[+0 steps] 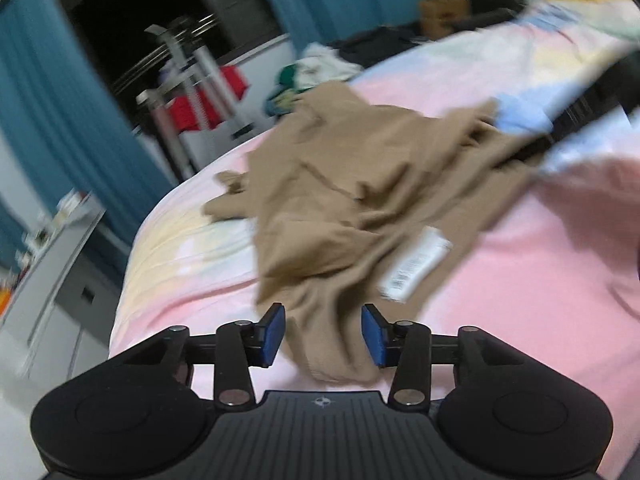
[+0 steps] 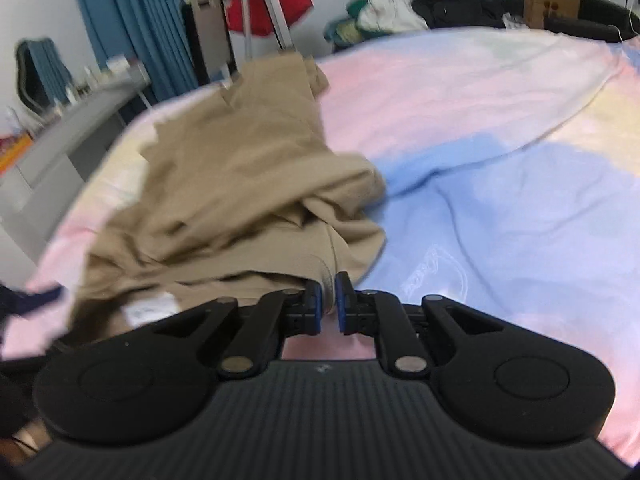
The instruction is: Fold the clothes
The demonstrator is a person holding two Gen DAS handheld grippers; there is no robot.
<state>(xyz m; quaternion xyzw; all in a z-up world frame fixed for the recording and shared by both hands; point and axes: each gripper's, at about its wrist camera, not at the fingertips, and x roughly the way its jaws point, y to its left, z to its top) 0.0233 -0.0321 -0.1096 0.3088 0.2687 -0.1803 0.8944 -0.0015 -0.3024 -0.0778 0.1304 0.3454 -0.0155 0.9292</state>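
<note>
Left wrist view: left gripper [image 1: 323,334] wide, straddling tan garment [image 1: 352,184] hem at bed [image 1: 540,264] near edge; right gripper [image 2: 328,300] pinches hem.

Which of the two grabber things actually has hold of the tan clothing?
The right gripper: its jaws are pinched shut on the tan garment. The left gripper has jaws spread wide, cloth merely lying between them.

We're looking into a home bedroom: a bed [image 2: 480,92] in pastel sheets is filling the view. Teal curtains [image 2: 132,20] are hanging behind, and loose clothes [image 2: 384,12] are piling up beyond a drying rack [image 1: 188,80].
</note>
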